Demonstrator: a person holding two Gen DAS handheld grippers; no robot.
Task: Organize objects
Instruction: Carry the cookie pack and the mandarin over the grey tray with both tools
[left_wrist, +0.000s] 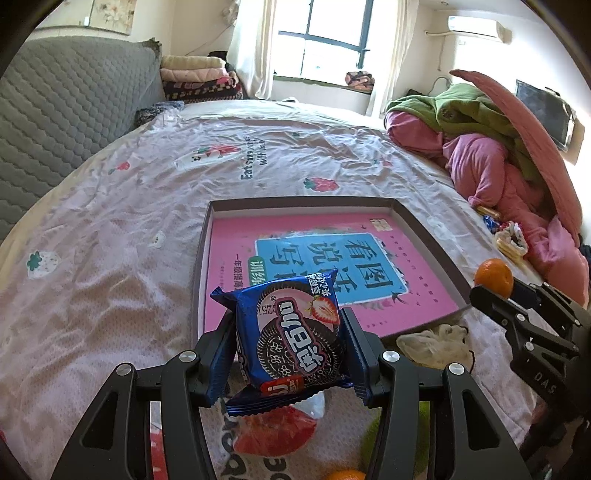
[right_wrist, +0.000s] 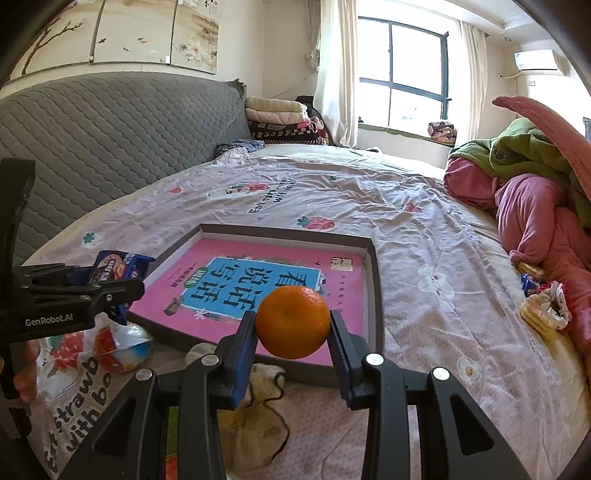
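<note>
My left gripper (left_wrist: 290, 332) is shut on a blue cookie packet (left_wrist: 291, 332) and holds it above the near edge of a shallow grey box (left_wrist: 207, 236) with a pink book (left_wrist: 332, 258) inside. My right gripper (right_wrist: 293, 334) is shut on an orange (right_wrist: 292, 322) and holds it above the box's near edge (right_wrist: 373, 266), over the pink book (right_wrist: 258, 280). In the left wrist view the right gripper (left_wrist: 495, 291) shows at the right with the orange (left_wrist: 493, 277). In the right wrist view the left gripper (right_wrist: 110, 288) shows at the left with the packet (right_wrist: 118, 267).
All lies on a bed with a strawberry-print sheet (left_wrist: 110, 221). A red-and-white ball-like snack (right_wrist: 122, 347) and a cream cloth (right_wrist: 255, 417) lie before the box. Pink and green bedding (right_wrist: 535, 206) is heaped at the right, with snack packets (right_wrist: 543, 306) beside it. A grey headboard (right_wrist: 110, 125) stands at the left.
</note>
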